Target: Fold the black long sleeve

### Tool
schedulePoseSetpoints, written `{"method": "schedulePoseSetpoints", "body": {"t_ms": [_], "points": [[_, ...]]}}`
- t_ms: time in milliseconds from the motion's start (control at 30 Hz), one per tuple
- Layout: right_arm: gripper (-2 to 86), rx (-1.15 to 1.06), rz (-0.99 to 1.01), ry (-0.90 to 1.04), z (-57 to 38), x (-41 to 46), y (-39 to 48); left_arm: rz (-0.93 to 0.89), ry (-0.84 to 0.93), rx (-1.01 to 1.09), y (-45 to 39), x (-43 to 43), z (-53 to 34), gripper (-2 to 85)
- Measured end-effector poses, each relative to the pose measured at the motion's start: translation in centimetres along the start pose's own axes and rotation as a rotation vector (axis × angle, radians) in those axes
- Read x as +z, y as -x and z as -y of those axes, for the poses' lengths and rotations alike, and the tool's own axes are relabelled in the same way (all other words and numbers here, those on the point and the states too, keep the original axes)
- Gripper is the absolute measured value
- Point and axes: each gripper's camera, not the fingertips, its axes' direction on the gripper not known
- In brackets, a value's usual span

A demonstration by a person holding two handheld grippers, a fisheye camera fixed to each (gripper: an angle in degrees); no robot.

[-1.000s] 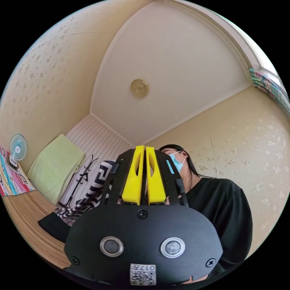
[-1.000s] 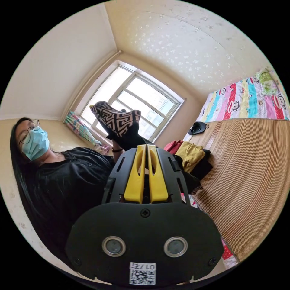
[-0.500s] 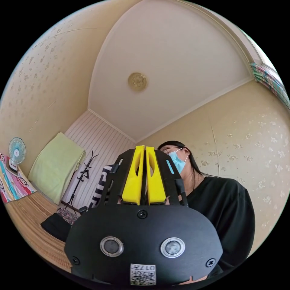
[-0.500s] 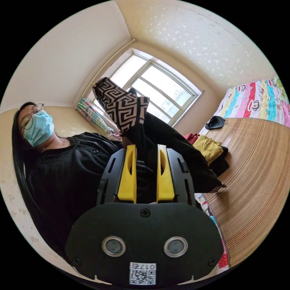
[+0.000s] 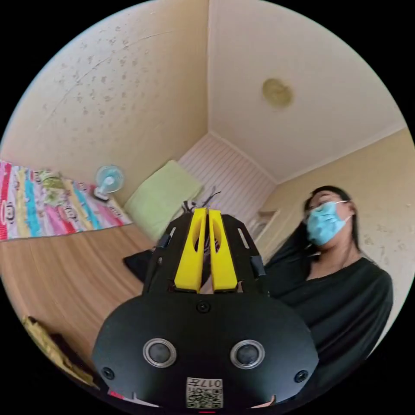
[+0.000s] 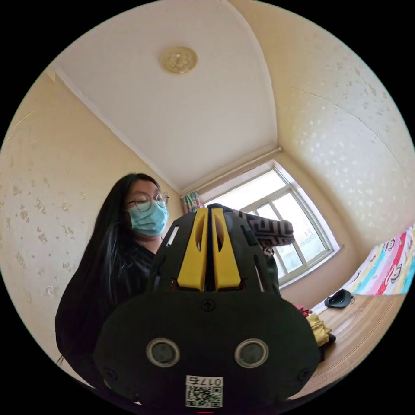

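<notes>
Both claws point at the ceiling. Left claw [image 5: 205,216] jaws nearly together; any hold cannot be told. Right claw [image 6: 208,212] jaws likewise; the black long sleeve [image 6: 268,231], patterned cuff visible, hangs at 2 o'clock behind it, probably lifted for straightening.

Left gripper view: a fan [image 5: 108,179] and pillow [image 5: 162,199] lie beyond the left gripper [image 5: 206,216], a person [image 5: 341,276] to its right. Right gripper view: a window [image 6: 285,229] beyond the right gripper [image 6: 208,214], a clothes pile [image 6: 317,328] to its right.
</notes>
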Motion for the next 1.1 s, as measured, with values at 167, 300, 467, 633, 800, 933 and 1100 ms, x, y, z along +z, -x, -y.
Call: {"method": "schedulePoseSetpoints", "body": {"t_ms": [167,300,467,633,800,933,1100], "points": [[1.1,-0.162,-0.023,0.154,5.1,5.8,5.1,0.094,0.203,-0.004,0.4,5.9,-0.4,-0.8],[1.2,-0.200,-0.029,0.167,7.7,8.0,7.8,-0.013,0.226,-0.035,1.0,7.7,-0.8,0.2],[1.3,-0.237,-0.082,0.131,10.6,9.4,11.3,-0.106,0.228,-0.039,1.5,8.5,-1.7,9.3],[1.2,-0.244,-0.142,0.100,12.3,10.5,13.8,-0.231,0.208,-0.044,2.1,8.0,-3.1,16.3],[1.1,-0.260,-0.078,0.114,13.1,12.6,15.2,-0.092,0.169,-0.033,2.4,7.2,-2.6,20.3],[1.2,-0.281,-0.126,0.150,14.3,14.2,15.9,-0.201,0.205,0.044,1.3,6.6,0.1,17.4],[1.3,-0.266,-0.348,0.142,15.8,12.6,15.9,-0.157,0.058,0.143,-1.8,0.5,0.7,1.3]]}}
